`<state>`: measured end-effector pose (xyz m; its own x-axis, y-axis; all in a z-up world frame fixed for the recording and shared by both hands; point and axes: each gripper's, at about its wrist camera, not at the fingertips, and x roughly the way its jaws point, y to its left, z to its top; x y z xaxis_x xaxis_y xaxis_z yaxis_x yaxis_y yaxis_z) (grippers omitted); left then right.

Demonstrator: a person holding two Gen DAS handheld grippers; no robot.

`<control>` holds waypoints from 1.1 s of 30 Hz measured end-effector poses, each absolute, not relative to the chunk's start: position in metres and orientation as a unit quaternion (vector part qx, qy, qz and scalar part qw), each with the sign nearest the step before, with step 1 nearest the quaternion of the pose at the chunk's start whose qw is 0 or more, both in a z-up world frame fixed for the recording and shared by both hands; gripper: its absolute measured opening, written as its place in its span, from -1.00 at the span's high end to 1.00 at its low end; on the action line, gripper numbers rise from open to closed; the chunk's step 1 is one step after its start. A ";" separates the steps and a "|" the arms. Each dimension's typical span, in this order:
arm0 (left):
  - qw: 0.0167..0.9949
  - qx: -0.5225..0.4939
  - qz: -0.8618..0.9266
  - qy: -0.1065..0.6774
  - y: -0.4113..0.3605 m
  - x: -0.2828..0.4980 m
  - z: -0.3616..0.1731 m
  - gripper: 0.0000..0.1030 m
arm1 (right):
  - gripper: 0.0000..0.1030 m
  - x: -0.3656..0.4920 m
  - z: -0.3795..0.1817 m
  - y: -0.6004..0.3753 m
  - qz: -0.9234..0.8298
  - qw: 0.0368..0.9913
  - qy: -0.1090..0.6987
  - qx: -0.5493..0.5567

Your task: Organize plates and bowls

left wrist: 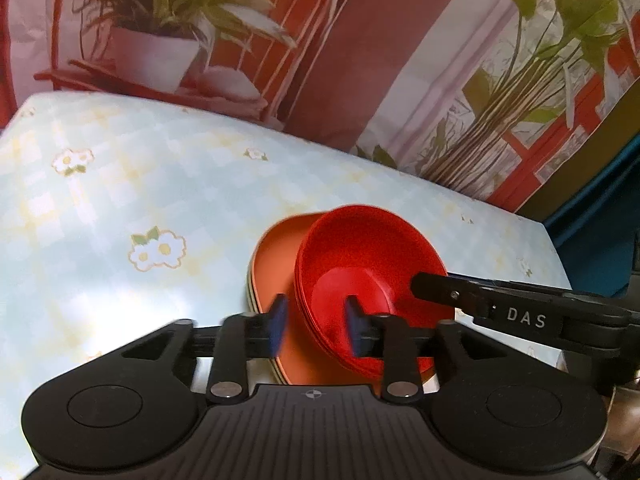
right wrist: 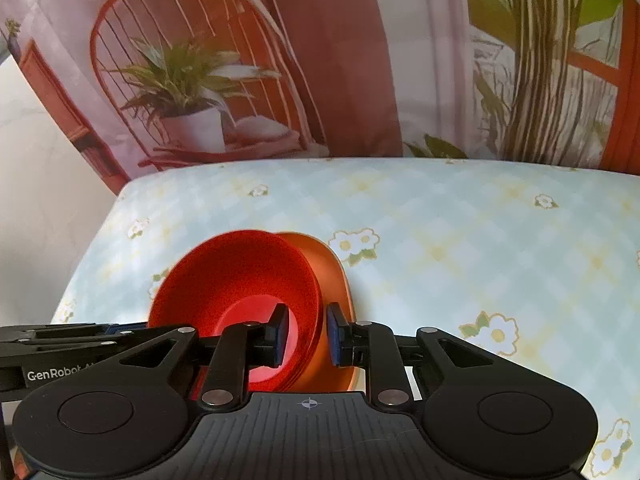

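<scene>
A stack of red bowls (left wrist: 360, 264) sits on a stack of orange plates (left wrist: 276, 256) on the flowered tablecloth. My left gripper (left wrist: 316, 326) straddles the near left rim of the red bowls, one pad inside and one outside, with a gap to the rim on both sides. My right gripper (right wrist: 306, 334) straddles the right rim of the same red bowls (right wrist: 240, 276), over the orange plates (right wrist: 334, 276), pads close to the wall but with a gap showing. The right gripper's arm also shows in the left wrist view (left wrist: 520, 308).
The table (left wrist: 120, 200) has a pale blue-green checked cloth with daisy prints. A printed backdrop with a chair and plants (right wrist: 192, 92) hangs behind the far edge. The table's right edge (left wrist: 556, 248) drops to a dark blue area.
</scene>
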<state>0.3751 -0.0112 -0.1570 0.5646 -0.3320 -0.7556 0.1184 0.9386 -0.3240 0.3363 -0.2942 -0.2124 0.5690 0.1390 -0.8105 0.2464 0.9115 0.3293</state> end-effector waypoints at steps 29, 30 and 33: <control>0.935 -0.034 -0.090 0.341 -0.013 0.281 -0.076 -0.80 | -0.46 0.249 -0.133 -0.273 -0.043 0.910 0.385 0.145; 0.937 -0.034 -0.089 0.337 -0.013 0.277 -0.073 -0.85 | -0.55 0.244 -0.129 -0.272 -0.043 0.913 0.379 0.143; 0.942 -0.029 -0.082 0.324 -0.013 0.266 -0.064 -0.90 | -0.78 0.232 -0.119 -0.266 -0.043 0.920 0.363 0.138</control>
